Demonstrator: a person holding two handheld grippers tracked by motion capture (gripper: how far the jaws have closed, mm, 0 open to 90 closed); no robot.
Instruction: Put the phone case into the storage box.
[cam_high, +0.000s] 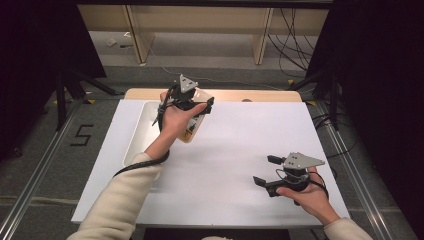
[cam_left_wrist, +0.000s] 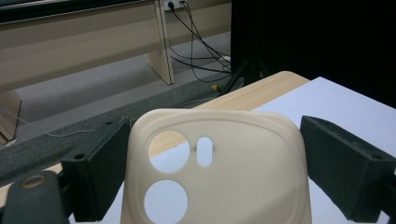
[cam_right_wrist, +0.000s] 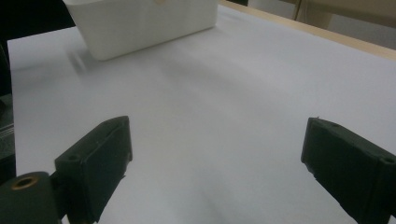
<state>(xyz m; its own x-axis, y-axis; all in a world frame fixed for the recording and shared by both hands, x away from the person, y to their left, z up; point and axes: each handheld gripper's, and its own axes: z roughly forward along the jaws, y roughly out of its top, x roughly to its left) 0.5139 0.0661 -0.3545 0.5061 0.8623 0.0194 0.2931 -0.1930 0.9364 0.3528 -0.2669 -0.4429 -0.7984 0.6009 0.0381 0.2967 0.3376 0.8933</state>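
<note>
Two grippers on show from the high view: your left gripper is up at the far left of the white table, hanging over the near end of the white tray, with a cream phone case in it. From up there the case's long axis looks to run roughly toward you and down, though your hand hides most of it. Your right gripper sits near the front right, well apart from the tray, jaws spread with nothing in them.

Left gripper view: the phone case stands between the two black jaws, which are clamped on its sides. Its camera cutouts are at the far end, so the long axis points away along the jaws, out toward the table's wooden edge.

Right gripper view: jaws wide apart over bare table, and the tray sits ahead at the upper left.
</note>
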